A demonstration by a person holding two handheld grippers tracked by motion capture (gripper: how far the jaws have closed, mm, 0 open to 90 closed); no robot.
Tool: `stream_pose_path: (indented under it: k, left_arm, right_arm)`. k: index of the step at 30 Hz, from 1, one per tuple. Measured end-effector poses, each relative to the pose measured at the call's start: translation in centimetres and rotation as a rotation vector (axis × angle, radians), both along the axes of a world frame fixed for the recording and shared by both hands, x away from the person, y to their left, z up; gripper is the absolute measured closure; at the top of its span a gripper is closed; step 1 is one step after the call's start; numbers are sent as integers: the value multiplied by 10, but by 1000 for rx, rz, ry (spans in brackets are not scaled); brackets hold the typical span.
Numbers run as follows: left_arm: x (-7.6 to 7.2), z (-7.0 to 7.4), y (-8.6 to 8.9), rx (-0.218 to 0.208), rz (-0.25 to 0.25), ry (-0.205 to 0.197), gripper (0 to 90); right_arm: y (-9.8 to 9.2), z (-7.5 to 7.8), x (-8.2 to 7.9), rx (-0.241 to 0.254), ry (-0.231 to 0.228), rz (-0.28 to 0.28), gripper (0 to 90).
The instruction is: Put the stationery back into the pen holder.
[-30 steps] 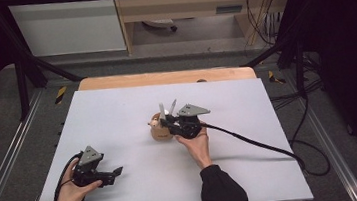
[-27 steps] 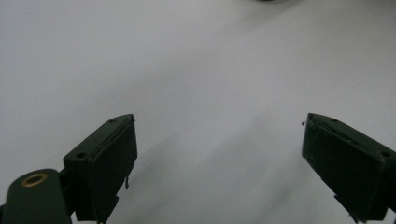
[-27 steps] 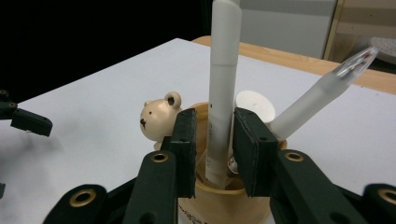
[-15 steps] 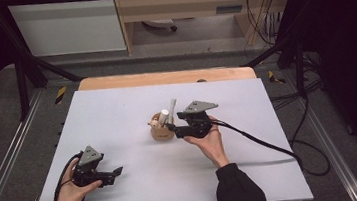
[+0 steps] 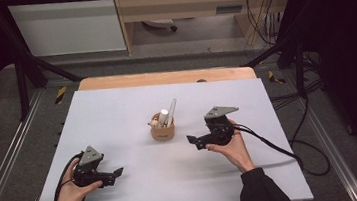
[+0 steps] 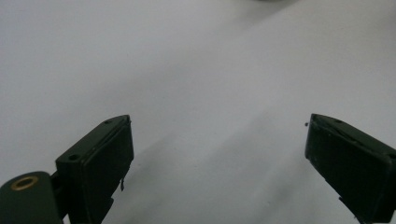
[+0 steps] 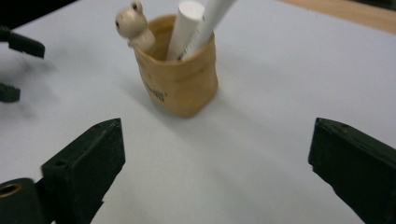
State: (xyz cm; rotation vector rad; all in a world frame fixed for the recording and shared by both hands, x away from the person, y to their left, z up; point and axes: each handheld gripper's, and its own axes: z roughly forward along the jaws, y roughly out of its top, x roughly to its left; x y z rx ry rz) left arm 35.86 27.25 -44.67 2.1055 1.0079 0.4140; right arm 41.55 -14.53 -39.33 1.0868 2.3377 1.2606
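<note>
A small tan cup [image 5: 162, 130] [image 7: 180, 86] stands upright mid-table. In it are two white sticks [image 5: 169, 113] [image 7: 187, 28] and a small wooden figure [image 7: 133, 29] that leans on the rim. My right gripper [image 5: 191, 140] [image 7: 215, 158] sits to the right of the cup, apart from it. Its jaws have just been opening and stand open with nothing between them. My left gripper [image 5: 118, 172] [image 6: 217, 158] rests low at the front left of the table, open and empty, over the bare white surface.
The white table top [image 5: 117, 112] ends in a wooden strip [image 5: 164, 78] at the far edge. A black cable [image 5: 277, 148] trails from the right gripper off to the right. Dark frame bars and the floor surround the table.
The right gripper let go at the cup, opened its jaws and drew back to the right. The sticks stay in the cup. The left gripper has kept still.
</note>
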Motion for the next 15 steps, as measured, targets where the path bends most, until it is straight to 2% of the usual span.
stream_pose_path:
  k: [4,15]
  left_arm:
    - [0,-1,0,1,2,1,77]
    - [0,-1,-1,9,-5,-1,77]
  right_arm:
    - [-17,-9,-6,-28,21,-13,6]
    - [-63,-36,-25,-32,71,-13,6]
